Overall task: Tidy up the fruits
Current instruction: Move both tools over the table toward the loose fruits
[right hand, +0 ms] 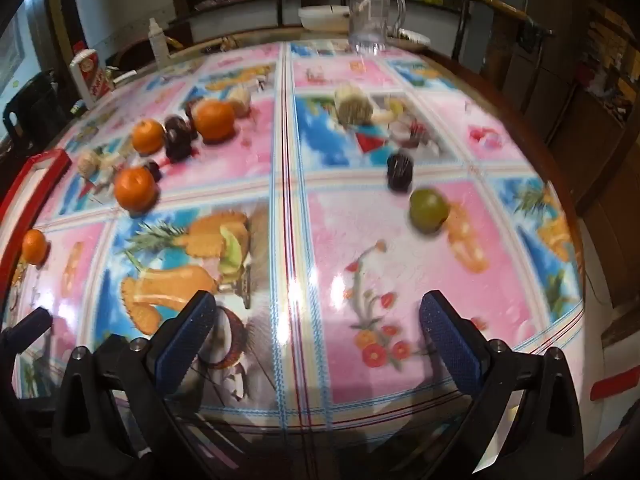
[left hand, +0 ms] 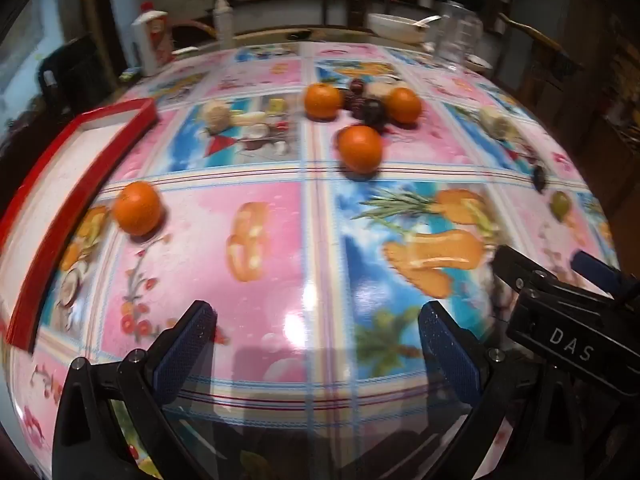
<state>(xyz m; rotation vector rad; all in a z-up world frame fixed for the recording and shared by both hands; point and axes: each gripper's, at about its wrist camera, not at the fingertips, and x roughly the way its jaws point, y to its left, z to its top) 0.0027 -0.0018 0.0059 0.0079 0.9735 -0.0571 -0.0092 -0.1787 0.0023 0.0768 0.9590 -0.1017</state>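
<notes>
Several oranges lie on the fruit-print tablecloth: one (left hand: 137, 208) beside the red-rimmed white tray (left hand: 60, 184) at the left, one (left hand: 360, 148) mid-table, two more (left hand: 322, 100) farther back around dark purple fruits (left hand: 374, 111). A green fruit (right hand: 428, 209) and a dark fruit (right hand: 399, 172) lie apart on the right. My left gripper (left hand: 318, 354) hangs open over the near table with nothing between its fingers. My right gripper (right hand: 318, 338) is open too, empty, short of the green fruit. The right gripper's black body (left hand: 576, 320) shows at the left view's right edge.
A clear plastic jug (right hand: 370, 16), a white bowl (right hand: 324, 16), a white bottle (right hand: 158, 42) and a red-and-white carton (right hand: 90, 74) stand along the table's far edge. Wooden chairs ring the far side. A red-and-white object (right hand: 612, 386) sits off the table at the right.
</notes>
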